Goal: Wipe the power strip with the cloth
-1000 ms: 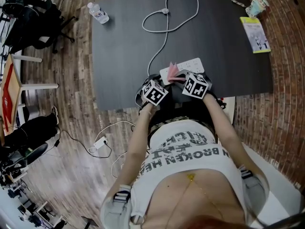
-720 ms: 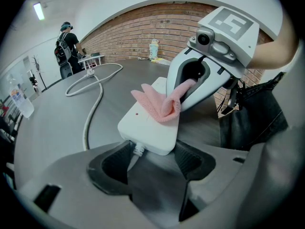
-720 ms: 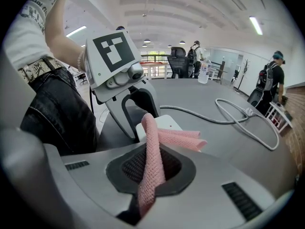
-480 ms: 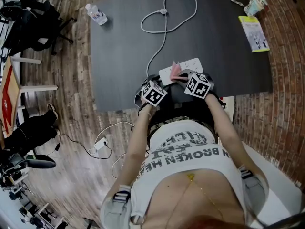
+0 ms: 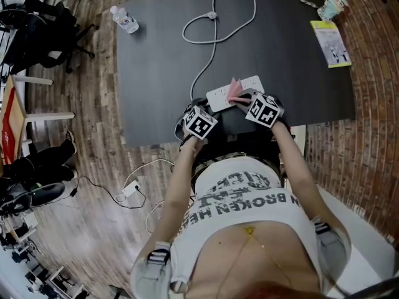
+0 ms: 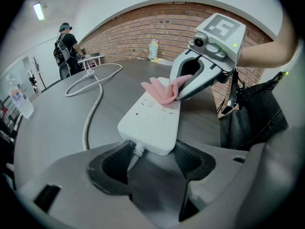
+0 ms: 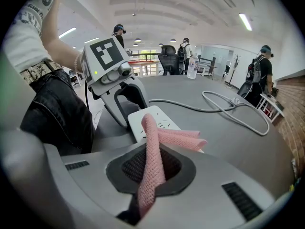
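Where pink cloth [image 7: 151, 151] lies, white oblong power strip [image 6: 150, 120]

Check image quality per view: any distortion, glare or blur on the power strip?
Head view: sharp, evenly lit, table edges bowed, no glare on the power strip. Left gripper view: heavy fisheye, black corners, power strip crisp. Right gripper view: same fisheye, cloth sharp, ceiling lights glaring.

The left gripper [image 6: 152, 160] clamps the cord end of the white power strip [image 6: 151, 122]; the right gripper [image 6: 180, 95] presses a pink cloth [image 6: 159, 90] onto its top.
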A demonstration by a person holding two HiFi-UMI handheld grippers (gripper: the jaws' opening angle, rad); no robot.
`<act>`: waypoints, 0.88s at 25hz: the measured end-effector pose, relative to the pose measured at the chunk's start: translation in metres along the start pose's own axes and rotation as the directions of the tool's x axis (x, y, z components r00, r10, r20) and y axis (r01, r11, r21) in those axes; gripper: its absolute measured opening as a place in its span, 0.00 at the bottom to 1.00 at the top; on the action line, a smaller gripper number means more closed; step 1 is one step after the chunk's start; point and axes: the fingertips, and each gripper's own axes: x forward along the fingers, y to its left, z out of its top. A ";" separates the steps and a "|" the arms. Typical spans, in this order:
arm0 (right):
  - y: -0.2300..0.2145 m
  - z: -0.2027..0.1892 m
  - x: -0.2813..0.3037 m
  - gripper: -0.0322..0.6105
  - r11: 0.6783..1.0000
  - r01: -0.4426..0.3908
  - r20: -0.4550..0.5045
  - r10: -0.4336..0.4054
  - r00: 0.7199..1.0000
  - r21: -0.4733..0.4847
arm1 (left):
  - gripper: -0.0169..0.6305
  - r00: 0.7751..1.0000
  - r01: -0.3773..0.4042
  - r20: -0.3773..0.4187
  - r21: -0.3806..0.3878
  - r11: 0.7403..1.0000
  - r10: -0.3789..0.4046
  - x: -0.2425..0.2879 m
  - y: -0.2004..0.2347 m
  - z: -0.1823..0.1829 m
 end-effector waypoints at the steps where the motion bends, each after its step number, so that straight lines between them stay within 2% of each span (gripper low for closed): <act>1: -0.001 -0.001 -0.001 0.08 1.000 0.002 -0.003 -0.002 1.000 0.000 | 0.45 1.000 0.002 -0.001 0.000 1.000 -0.002 -0.001 0.000 0.000; 22: -0.022 -0.028 -0.019 0.08 0.995 0.068 -0.025 -0.066 0.998 0.071 | 0.45 1.000 -0.015 -0.009 0.002 1.000 0.015 0.002 0.003 -0.004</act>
